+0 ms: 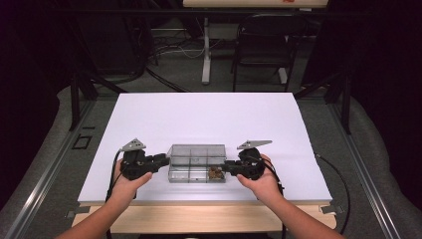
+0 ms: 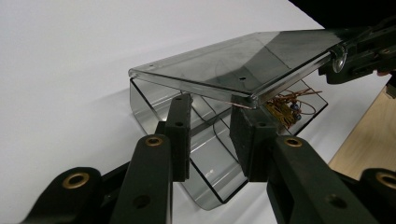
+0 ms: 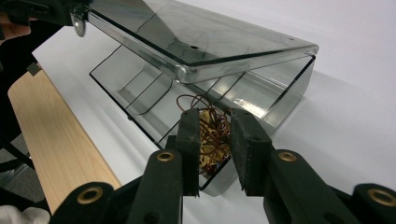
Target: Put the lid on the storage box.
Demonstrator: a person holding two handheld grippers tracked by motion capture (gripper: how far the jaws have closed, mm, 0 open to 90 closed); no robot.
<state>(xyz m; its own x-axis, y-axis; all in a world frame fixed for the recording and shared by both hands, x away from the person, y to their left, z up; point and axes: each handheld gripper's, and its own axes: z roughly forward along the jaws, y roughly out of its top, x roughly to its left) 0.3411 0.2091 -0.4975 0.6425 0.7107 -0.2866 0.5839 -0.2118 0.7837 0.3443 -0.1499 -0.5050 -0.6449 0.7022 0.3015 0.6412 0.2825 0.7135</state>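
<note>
I had the clear compartment box (image 1: pixel 196 163) lying low in the middle of the high view, on the white table (image 1: pixel 209 117) near its front edge, its long axis running left to right across the frame. The left gripper (image 1: pixel 160 163) sat at the box's left end and the right gripper (image 1: pixel 226 168) at its right end, so both were equally near, each facing inward along that axis.

In the left gripper view the hinged lid (image 2: pixel 233 65) stood partly raised and tilted over the tray, and my jaws were partly closed just under its near edge, apart from each other; I could not tell whether the pads pressed on anything. In the right gripper view the jaws stood partly closed at the near corner compartment, the tangle of copper wire (image 3: pixel 211 135) between them; whether the pads actually pinched it I could not tell.

The box was smoky transparent plastic with thin dividers, its other compartments looking bare. The wire was a loose, springy coil of brown loops with some yellowish bits.
</note>
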